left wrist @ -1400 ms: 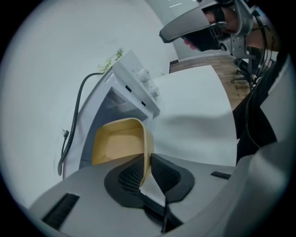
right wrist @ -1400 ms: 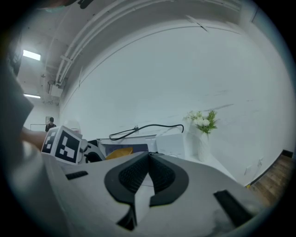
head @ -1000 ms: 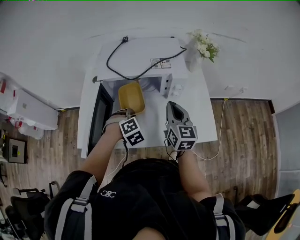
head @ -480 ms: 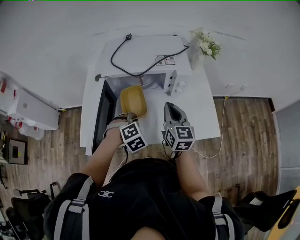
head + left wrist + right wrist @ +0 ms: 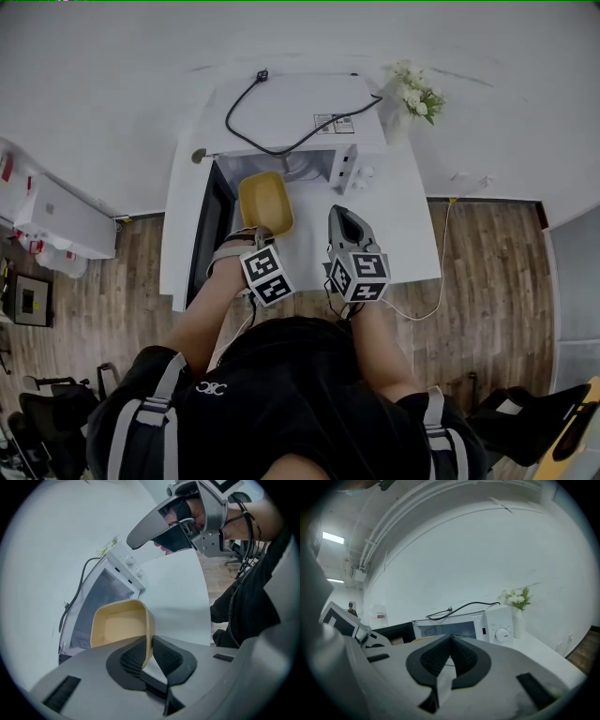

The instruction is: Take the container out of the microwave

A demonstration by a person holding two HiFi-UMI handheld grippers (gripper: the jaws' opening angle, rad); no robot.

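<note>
the left gripper (image 5: 151,644) is clenched on the near wall of the yellow container (image 5: 265,200). its jaws have just squeezed a little tighter on that wall. the container is just in front of the open microwave (image 5: 291,117), next to its door (image 5: 202,234), over the white table (image 5: 398,234). the right gripper (image 5: 451,641) is closed with nothing in it, beside the left one. this looks like the carry-out step, almost done. next, i think, the container should be set flat on the table. then the jaws can let go.
</note>
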